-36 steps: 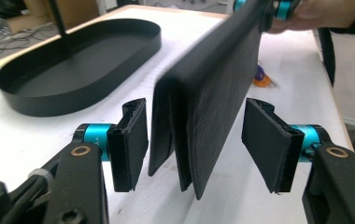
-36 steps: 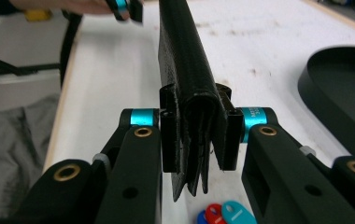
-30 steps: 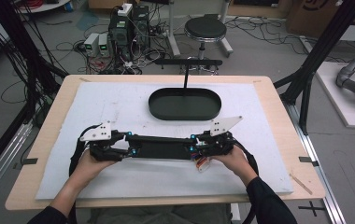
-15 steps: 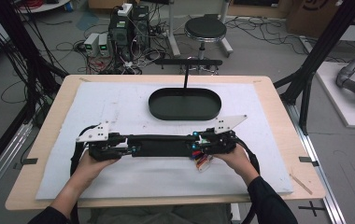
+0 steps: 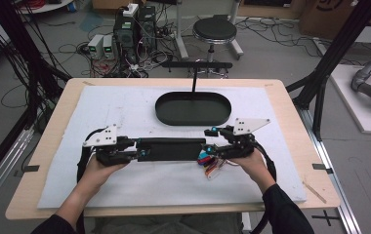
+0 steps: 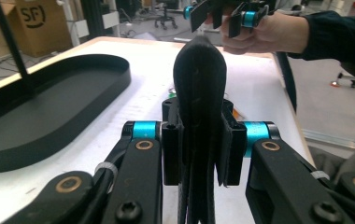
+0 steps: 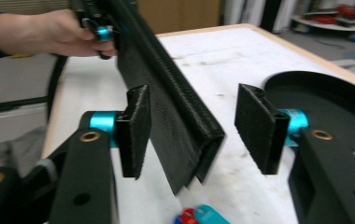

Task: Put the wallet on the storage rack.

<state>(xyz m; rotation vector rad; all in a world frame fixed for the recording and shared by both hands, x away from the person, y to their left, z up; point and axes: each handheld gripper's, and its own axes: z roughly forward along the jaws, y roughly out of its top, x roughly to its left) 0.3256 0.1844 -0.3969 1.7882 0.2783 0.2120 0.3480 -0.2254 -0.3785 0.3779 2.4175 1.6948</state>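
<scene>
A long black pouch (image 5: 171, 149), flat and made of a woven, textured fabric, hangs level above the white mat (image 5: 125, 112) near the person's edge of the table, stretched between the 2 grippers. In the left gripper view its end (image 6: 199, 93) stands on edge, narrow side up, pinched at the middle between the 2 black jaws. The left gripper (image 5: 133, 152) has its jaws closed tight on that end, and the person's left hand (image 5: 100, 168) wraps the handle from below. In the right gripper view the other end of the pouch (image 7: 175, 126) runs slanting between the pads (image 7: 136, 130), resting against the left pad while a clear gap separates it from the right one; the right gripper (image 5: 207, 152) therefore has its jaws spread wide, around the pouch but not clamping it. The right hand (image 5: 249, 161) grips that tool from below.

Just under the right gripper, small red and blue tags (image 5: 206, 160) lie on the mat. Further from the person, well apart from the pouch, sits an oval black tray (image 5: 193, 108), with a thin black stand (image 5: 194, 80) rising at its far rim
</scene>
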